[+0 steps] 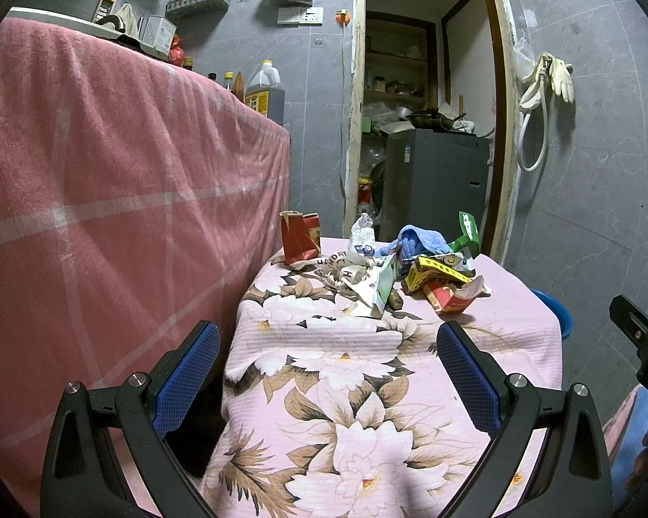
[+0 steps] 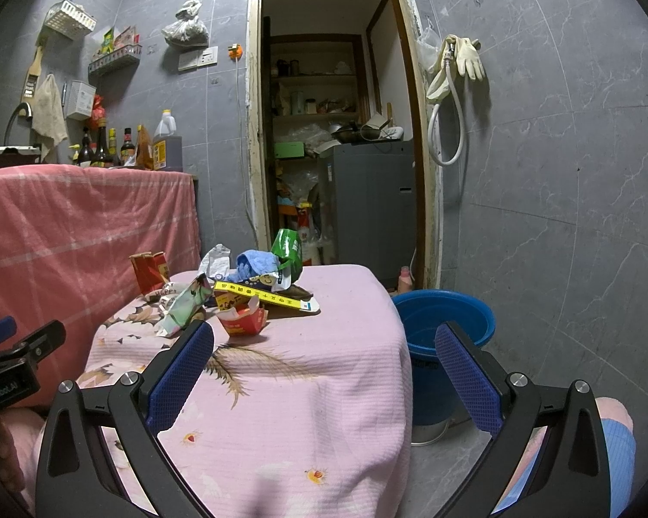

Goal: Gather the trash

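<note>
Blue bucket [image 2: 445, 328] sat on the floor at right of the frame, just beside the bench [image 2: 324, 388]; inside looked dark, contents couldn't be made out. In the left view only a sliver of the bucket [image 1: 559, 315] showed past the bench [image 1: 367, 388] edge.

Trash pile [image 2: 246, 289] sat at the far end of the bench, centre of the frame: red carton [image 2: 243, 317] torn open and nearest, yellow box [image 2: 263, 295] behind it, green packet [image 2: 287, 250] upright at the back, blue cloth [image 2: 255, 261], red paper bag [image 2: 149, 272] at left. Same trash pile [image 1: 393, 267] in the left view, with the red paper bag [image 1: 300, 237] standing apart at its left. Items overlapped, lower ones hidden.

Left gripper [image 1: 328, 354] had its jaws spread wide, nothing between them, low over the near bench. Right gripper [image 2: 324, 354] likewise released and empty, short of the pile. Both gripper bodies were cut off by the bottom edge.

White wall basket [image 2: 69, 21] upper left, contents unseen.
</note>
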The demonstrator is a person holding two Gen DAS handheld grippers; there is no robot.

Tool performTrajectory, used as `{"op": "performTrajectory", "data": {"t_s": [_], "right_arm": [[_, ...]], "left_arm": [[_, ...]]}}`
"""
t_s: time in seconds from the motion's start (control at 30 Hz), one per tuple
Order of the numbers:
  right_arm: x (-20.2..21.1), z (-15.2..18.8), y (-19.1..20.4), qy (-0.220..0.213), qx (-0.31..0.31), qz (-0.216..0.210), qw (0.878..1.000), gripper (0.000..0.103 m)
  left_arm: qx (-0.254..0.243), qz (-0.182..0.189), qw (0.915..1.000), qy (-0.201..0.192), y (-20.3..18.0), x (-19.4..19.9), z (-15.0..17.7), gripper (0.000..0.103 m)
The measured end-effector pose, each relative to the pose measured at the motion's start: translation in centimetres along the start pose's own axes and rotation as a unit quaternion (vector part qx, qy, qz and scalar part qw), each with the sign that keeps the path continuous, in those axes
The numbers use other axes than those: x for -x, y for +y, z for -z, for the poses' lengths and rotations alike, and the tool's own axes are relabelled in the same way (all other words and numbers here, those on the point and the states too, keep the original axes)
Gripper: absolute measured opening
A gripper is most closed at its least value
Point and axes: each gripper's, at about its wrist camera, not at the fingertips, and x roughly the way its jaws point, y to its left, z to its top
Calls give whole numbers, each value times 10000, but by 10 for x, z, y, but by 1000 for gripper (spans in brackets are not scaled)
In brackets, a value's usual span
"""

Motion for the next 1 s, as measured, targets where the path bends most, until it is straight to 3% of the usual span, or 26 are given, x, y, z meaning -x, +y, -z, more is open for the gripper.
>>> {"op": "performTrajectory", "data": {"t_s": [0.43,1.0], "right_arm": [[-12,-4,5,38,29,-76,10000,103],[-61,-37,-8,-165,92,-171,9997,103]], "left_arm": [[22,-67,9999,-111,0,-6,-8,99],[15,-126,9999,-98,-5,-64,-44,99]]}}
